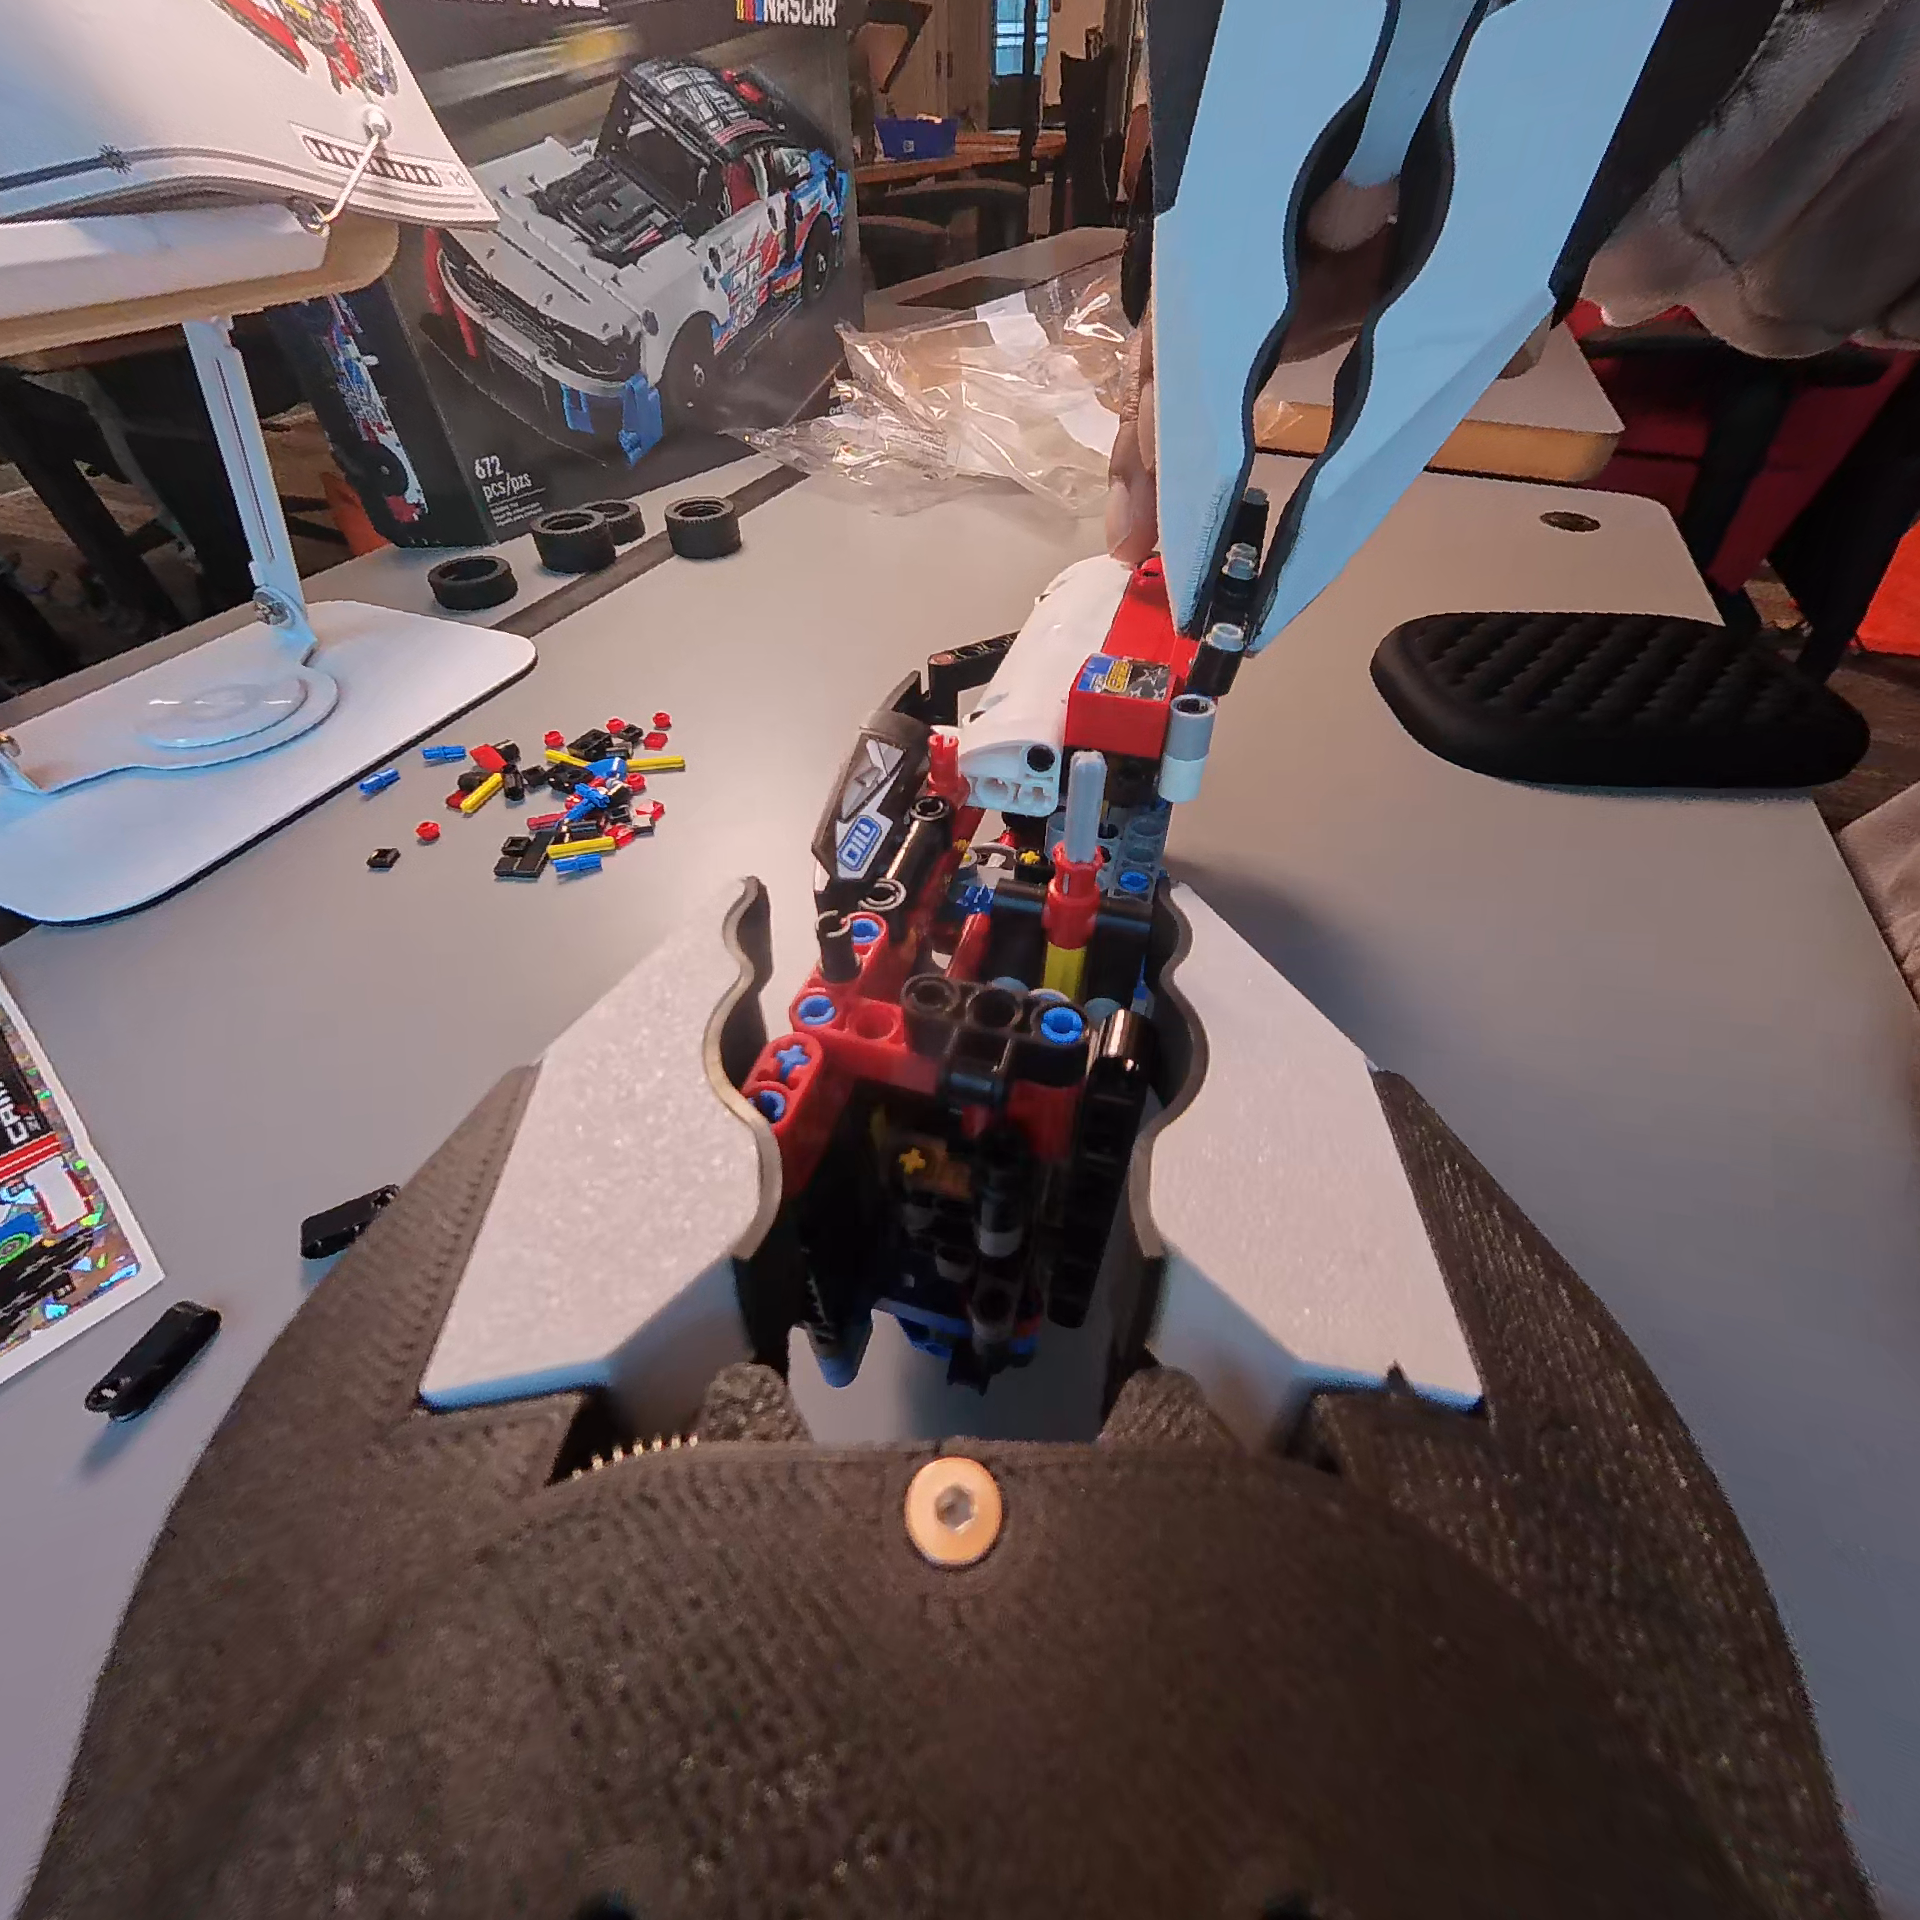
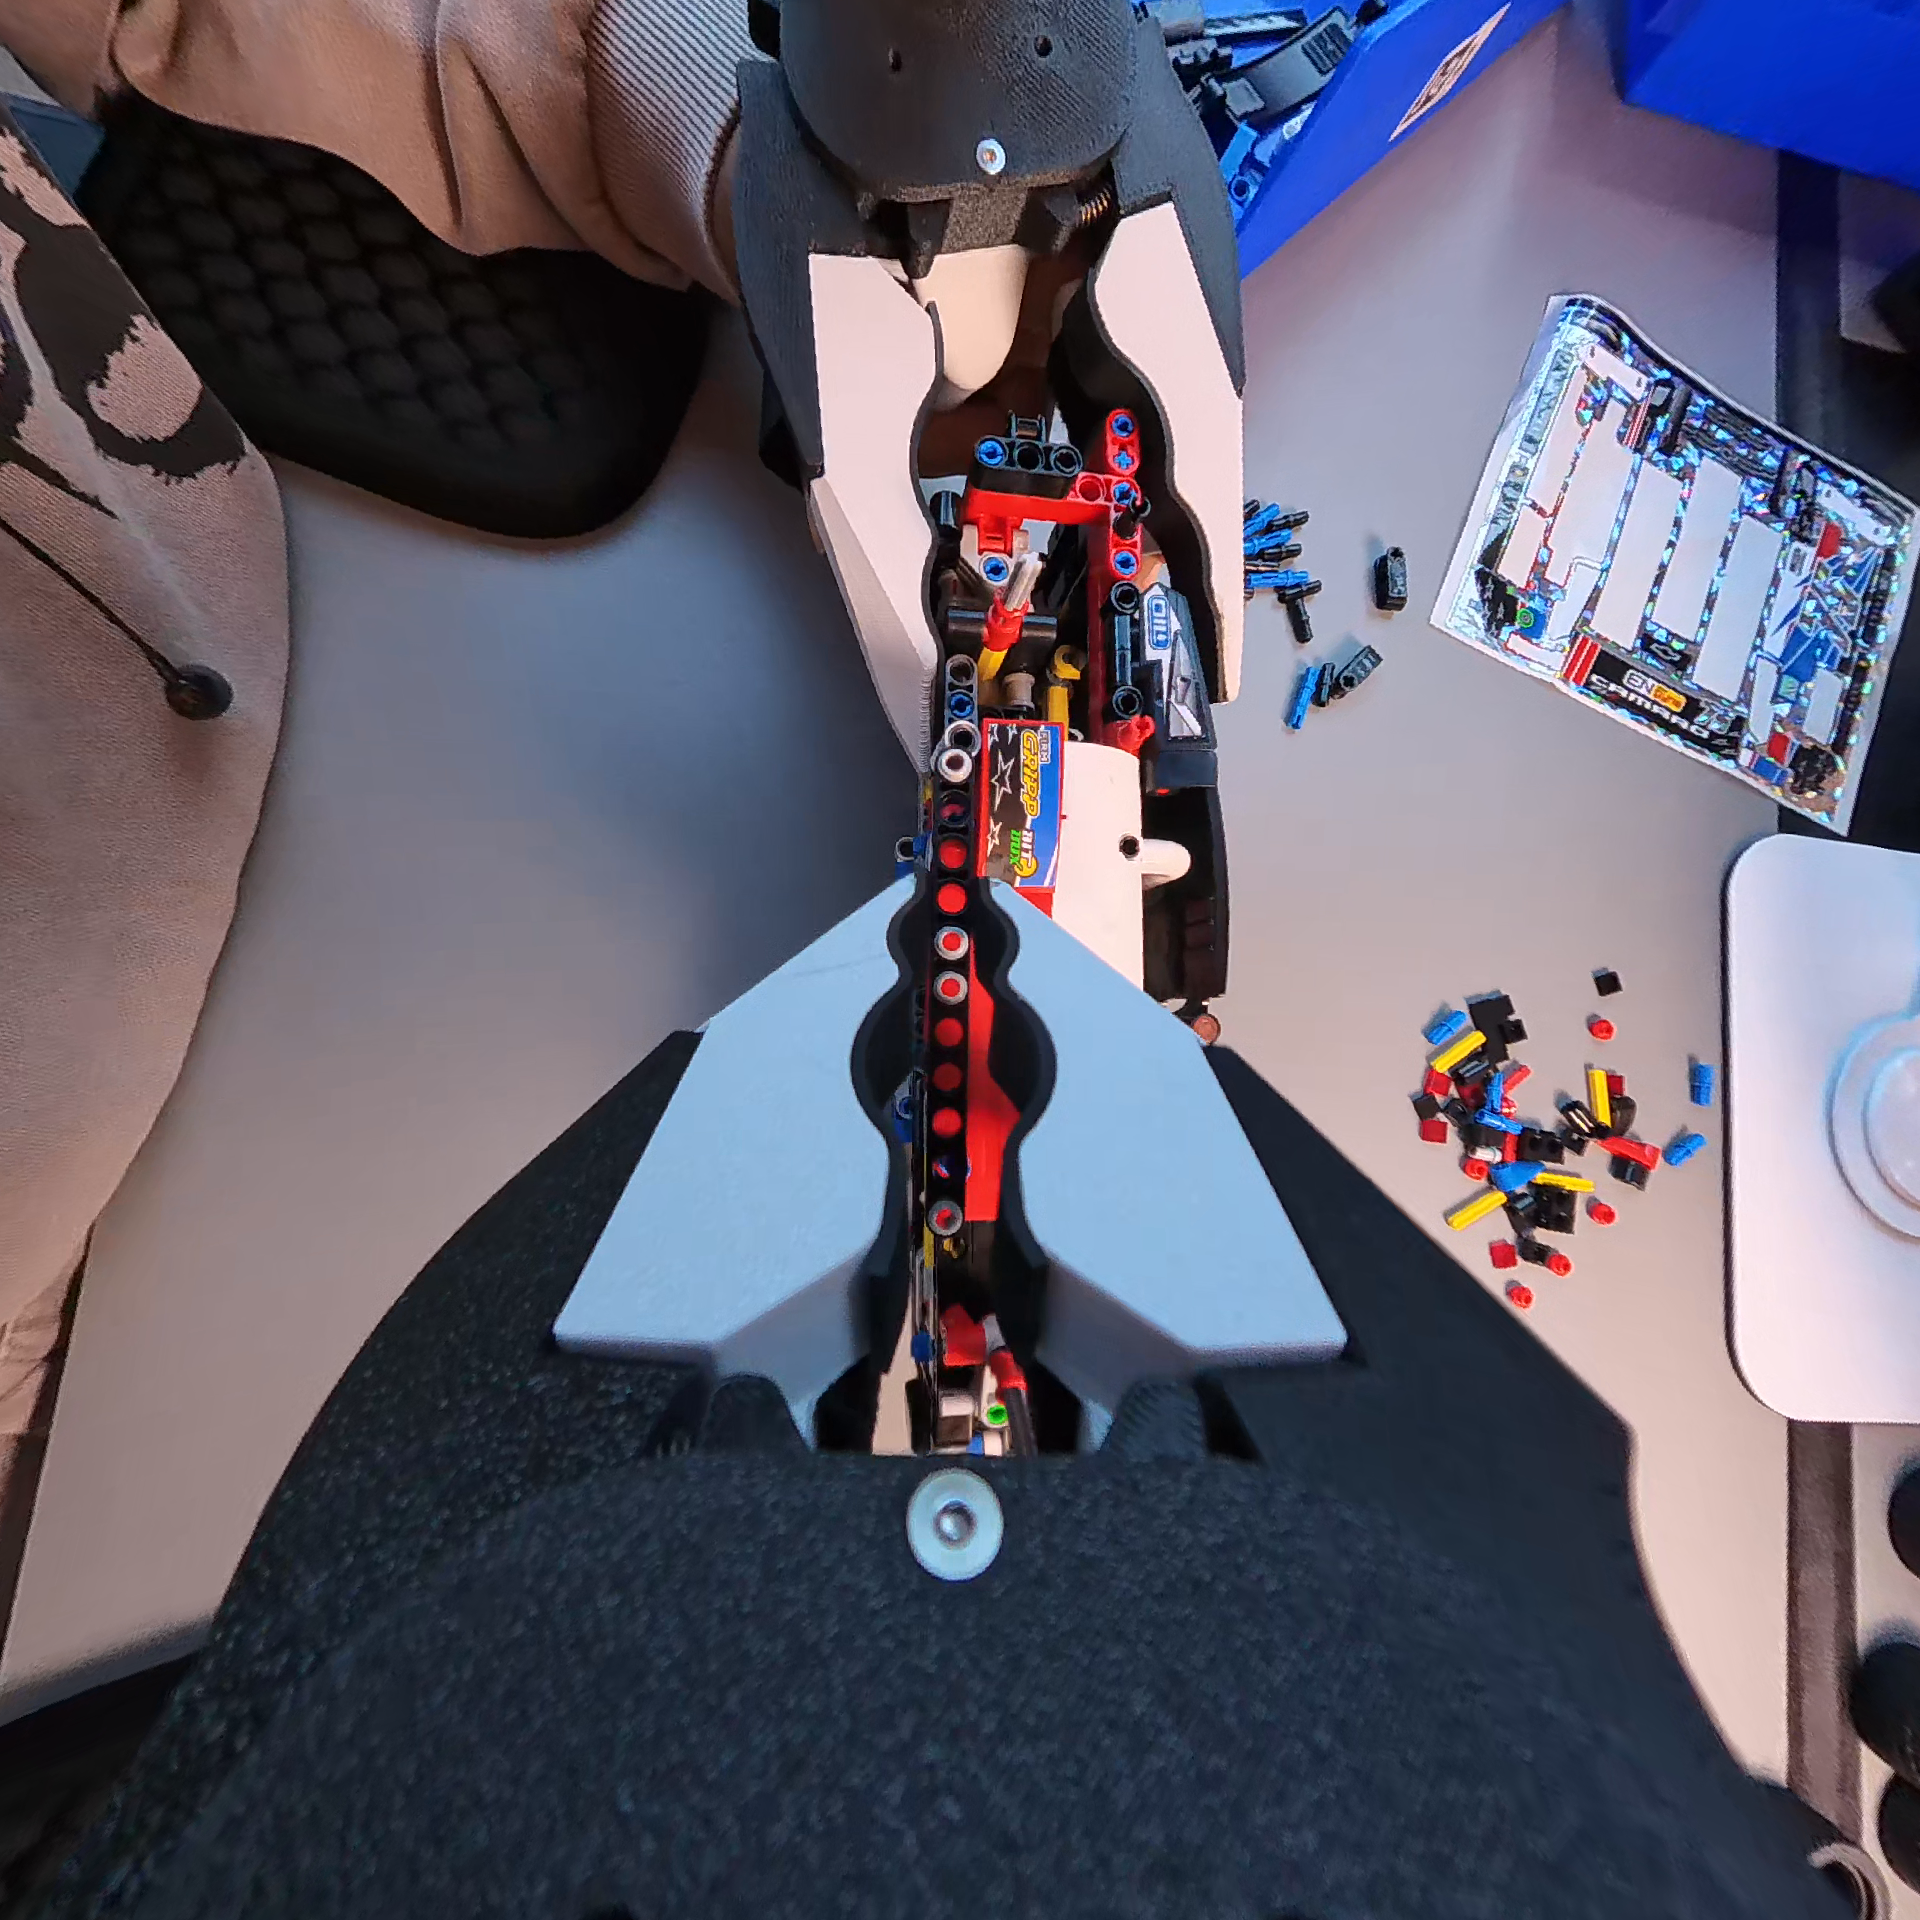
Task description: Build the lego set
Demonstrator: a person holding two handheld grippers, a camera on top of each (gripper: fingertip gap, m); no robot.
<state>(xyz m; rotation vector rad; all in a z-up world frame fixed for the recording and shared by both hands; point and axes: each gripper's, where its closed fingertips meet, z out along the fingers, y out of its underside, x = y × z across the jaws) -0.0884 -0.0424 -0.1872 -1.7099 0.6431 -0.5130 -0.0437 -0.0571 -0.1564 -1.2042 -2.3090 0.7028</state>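
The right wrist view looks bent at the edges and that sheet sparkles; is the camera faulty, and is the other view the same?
Probably not faulty: in the right wrist view, wide-angle curving, and the foil sticker sheet glints; in the left wrist view, the same bulge, the box looks soft, and the car model is sharp.

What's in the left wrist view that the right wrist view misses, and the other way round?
Only left: the set's box, four loose tyres and clear bags.
Only right: blue bins and blue pins beside the build.
Both: the car build clamped by the left gripper and right gripper, the small-parts pile and the sticker sheet.
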